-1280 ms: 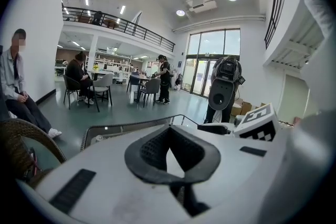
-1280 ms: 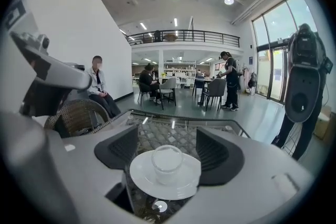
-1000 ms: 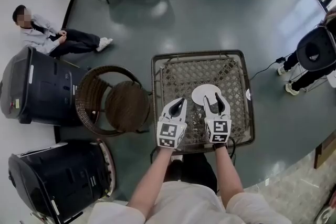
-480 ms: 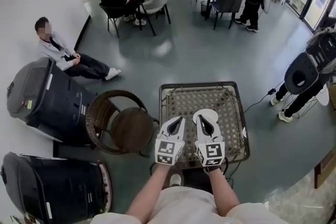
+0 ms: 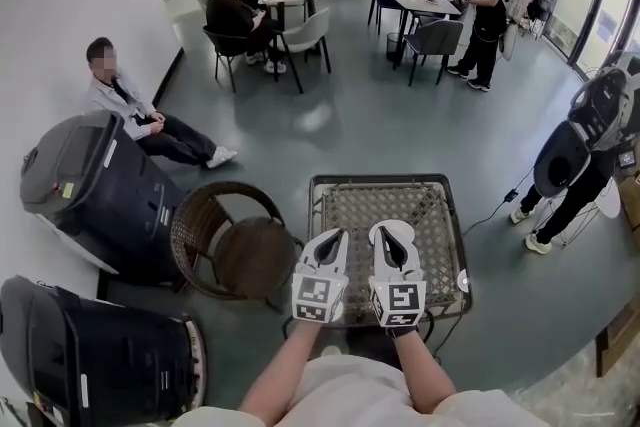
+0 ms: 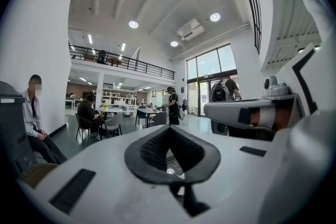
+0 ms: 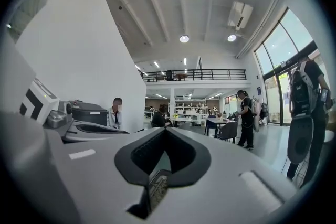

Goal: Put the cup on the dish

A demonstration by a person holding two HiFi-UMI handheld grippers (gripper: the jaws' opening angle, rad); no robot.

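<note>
Left gripper (image 5: pixel 338 237) and right gripper (image 5: pixel 390 231) are held side by side above the wicker worktop (image 5: pixel 432 207), aimed out into the room. Fingers on both are clenched on nothing. Cup and dish can't be made out: the grippers cover the near half of the worktop. One small white round thing (image 5: pixel 461 281) sits at its right edge, unclear what. Nothing is being carried, so probably pre-start or finished. Next move, if any: tip down, find the cup, spread fingers around it.
</note>
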